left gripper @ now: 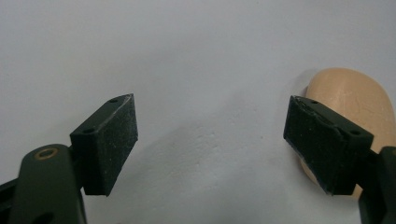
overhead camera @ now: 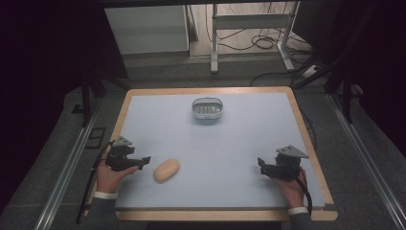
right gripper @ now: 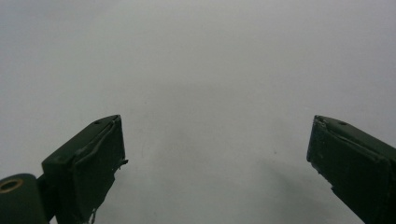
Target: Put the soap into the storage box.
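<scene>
pale blue matting covers the table [overhead camera: 239, 158], which has a light wooden rim, with dark floor around it and cables and metal frame legs at the far end of the room.

i hold my left gripper [overhead camera: 142, 162] low over the near left part of the table, its jaws pointing right toward the tan, oval soap-like lump [overhead camera: 166, 170]. the lump lies flat on the mat just beside the jaw tips, apart from them. in the left gripper view my left gripper [left gripper: 210, 140] has its jaws spread wide with bare mat between the pads; the lump [left gripper: 350, 100] sits behind the right-hand jaw, partly hidden by it, not between the two. nothing is in this gripper's hold.

my right gripper [overhead camera: 261, 165] rests at the near right of the table, well apart from the lump, jaws pointing left. in the right gripper view the right gripper [right gripper: 215, 154] is also wide open, with bare mat between the pads and nothing gripped.

at the far middle of the table stands a small clear oval dish [overhead camera: 208, 108] with a ribbed insert inside, well apart from both grippers and from the lump.

my hands and dark sleeves with white cuffs come in from the near edge.
</scene>
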